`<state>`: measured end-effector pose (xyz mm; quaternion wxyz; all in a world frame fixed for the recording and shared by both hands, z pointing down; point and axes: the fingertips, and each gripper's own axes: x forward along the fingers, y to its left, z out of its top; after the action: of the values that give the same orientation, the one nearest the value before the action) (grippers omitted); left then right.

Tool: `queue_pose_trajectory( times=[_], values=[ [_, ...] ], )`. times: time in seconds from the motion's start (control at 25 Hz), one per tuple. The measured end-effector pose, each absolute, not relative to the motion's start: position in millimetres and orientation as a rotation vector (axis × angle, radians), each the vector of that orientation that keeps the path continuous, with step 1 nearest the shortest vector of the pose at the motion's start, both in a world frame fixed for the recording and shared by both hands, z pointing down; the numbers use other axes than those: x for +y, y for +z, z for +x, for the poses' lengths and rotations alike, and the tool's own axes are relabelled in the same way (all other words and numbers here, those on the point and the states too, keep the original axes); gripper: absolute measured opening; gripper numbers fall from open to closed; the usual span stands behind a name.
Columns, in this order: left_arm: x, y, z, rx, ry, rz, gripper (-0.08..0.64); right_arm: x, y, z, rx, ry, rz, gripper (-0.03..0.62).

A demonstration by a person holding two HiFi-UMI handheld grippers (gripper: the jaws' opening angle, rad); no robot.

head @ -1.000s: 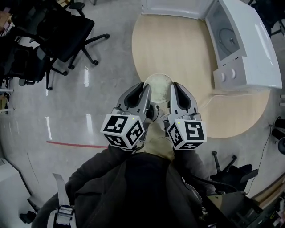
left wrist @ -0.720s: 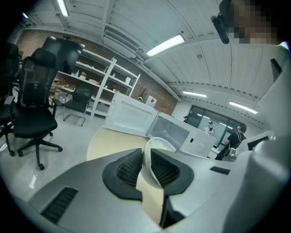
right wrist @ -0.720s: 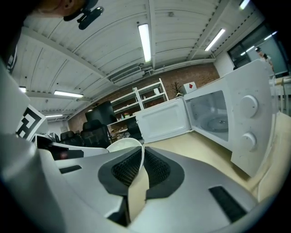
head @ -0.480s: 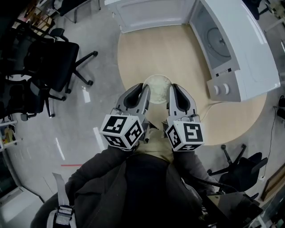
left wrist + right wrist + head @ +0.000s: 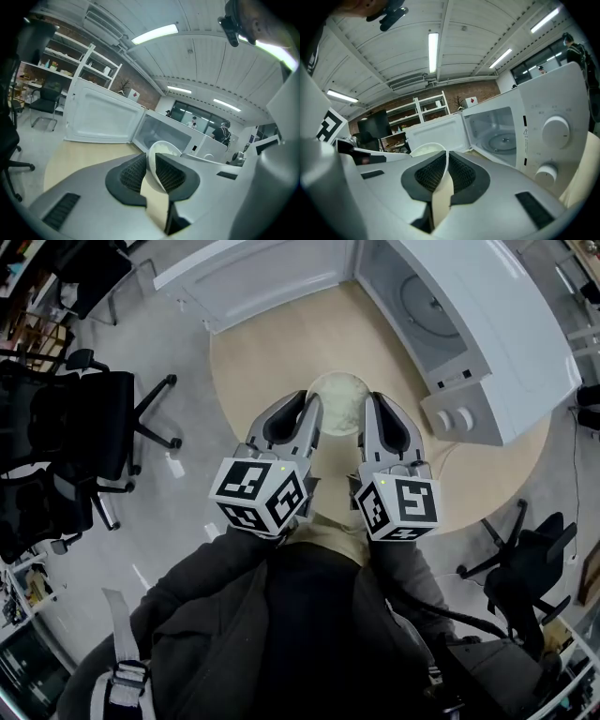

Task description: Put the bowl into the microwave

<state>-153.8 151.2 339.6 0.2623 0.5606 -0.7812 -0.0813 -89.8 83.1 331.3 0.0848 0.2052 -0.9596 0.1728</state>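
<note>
A cream bowl (image 5: 337,399) hangs above the round wooden table (image 5: 272,362), gripped by the rim on two sides. My left gripper (image 5: 307,416) is shut on its left rim, and the left gripper view shows the bowl wall (image 5: 164,149) pinched between the ribbed pads. On the opposite side my right gripper (image 5: 371,416) is shut on the right rim, the bowl edge (image 5: 425,149) standing between its pads. The white microwave (image 5: 506,343) stands at the table's far right. Its door (image 5: 262,277) is swung wide open and its cavity (image 5: 422,306) with the turntable faces the bowl.
Black office chairs (image 5: 66,437) stand on the floor to the left. A chair base (image 5: 520,559) sits at the right beside the table. The microwave's two knobs (image 5: 452,418) are near my right gripper. Shelving (image 5: 70,61) lines the far wall.
Both grippers have carried the bowl further in over the table, toward the open microwave. The door and cavity have swung closer and more to the left in the head view.
</note>
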Motion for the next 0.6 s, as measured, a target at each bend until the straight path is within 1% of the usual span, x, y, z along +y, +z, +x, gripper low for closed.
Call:
queue_pose_trajectory(
  times=[0.24, 0.6],
  values=[
    [102, 338, -187, -1.973, -0.181, 1.676, 0.071, 47, 328, -113, -2.816, 0.513, 0.85, 0.026],
    [35, 352, -218, -1.721, -0.08, 1.862, 0.071, -2, 343, -133, -2.671, 0.575, 1.199, 0.026]
  ],
)
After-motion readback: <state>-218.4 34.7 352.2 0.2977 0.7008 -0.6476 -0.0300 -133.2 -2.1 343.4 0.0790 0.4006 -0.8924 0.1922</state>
